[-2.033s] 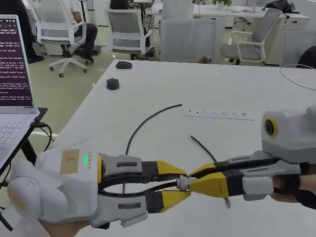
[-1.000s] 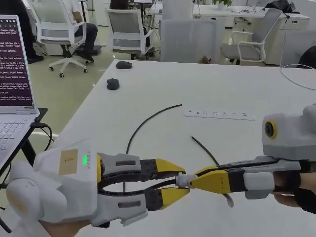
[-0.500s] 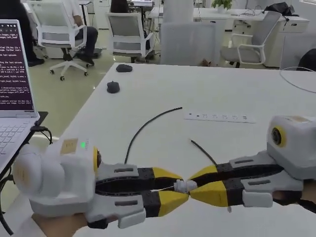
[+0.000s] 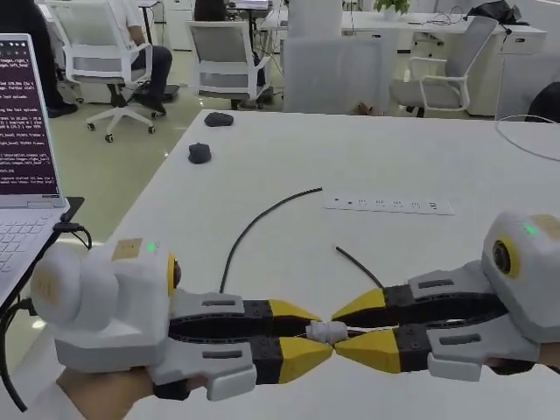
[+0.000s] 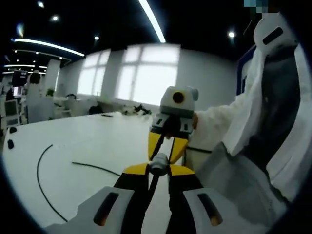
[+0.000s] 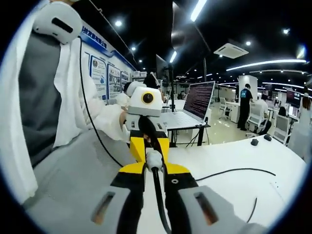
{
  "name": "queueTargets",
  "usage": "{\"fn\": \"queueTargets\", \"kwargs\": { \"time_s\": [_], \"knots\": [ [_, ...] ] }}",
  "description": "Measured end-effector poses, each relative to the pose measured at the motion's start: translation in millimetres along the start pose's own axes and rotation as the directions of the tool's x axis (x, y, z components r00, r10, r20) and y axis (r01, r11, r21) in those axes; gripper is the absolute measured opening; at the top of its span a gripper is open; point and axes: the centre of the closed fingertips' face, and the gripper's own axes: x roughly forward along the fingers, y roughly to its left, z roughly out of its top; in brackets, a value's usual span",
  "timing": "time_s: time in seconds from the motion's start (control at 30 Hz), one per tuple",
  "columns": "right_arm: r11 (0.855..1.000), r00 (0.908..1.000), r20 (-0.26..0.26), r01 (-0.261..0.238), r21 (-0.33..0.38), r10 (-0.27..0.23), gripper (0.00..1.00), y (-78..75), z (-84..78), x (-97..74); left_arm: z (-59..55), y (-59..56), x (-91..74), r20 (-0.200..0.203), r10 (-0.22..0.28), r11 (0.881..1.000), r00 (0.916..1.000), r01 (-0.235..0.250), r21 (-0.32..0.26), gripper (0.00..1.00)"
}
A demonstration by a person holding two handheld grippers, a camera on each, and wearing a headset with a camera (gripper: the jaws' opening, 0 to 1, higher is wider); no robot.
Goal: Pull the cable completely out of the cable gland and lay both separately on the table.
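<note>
Above the table, left gripper jaws clamp the gland; right gripper jaws, tip to tip opposite, pinch the cable trailing back between them, so the pull likely goes rightward.

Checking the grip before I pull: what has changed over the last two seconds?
The left gripper, open around the cable gland, closed onto it. The right gripper stayed shut on the cable at the gland. The long curved wire and power strip lie as before.
</note>
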Motion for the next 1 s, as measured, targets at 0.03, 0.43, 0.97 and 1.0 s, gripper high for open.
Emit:
{"fn": "queueTargets", "kwargs": {
  "time_s": [0.03,0.43,0.97,1.0],
  "knots": [
    [1.000,0.9999,-0.010,0.004,0.009,-0.004,0.13,-0.8,-1.2,-0.4,1.1,0.0,-0.1,0.006,0.001,1.000,1.0000,-0.001,0.001,0.15],
    [0.999,0.9980,-0.043,0.048,0.022,-0.047,0.05,-3.6,-9.9,-6.4,5.9,-1.7,-0.5,0.025,0.006,0.999,0.9997,-0.007,0.043,0.15],
    [0.997,0.9964,0.046,0.072,-0.002,-0.072,0.02,2.0,4.8,-4.7,6.9,-7.4,7.3,0.062,-0.023,0.997,0.9978,0.018,0.071,0.26],
    [0.998,0.9966,0.045,0.068,-0.003,-0.068,0.02,3.0,5.3,-3.5,6.4,-7.7,7.7,0.059,-0.024,0.997,0.9980,0.020,0.072,0.25]
  ]
}}
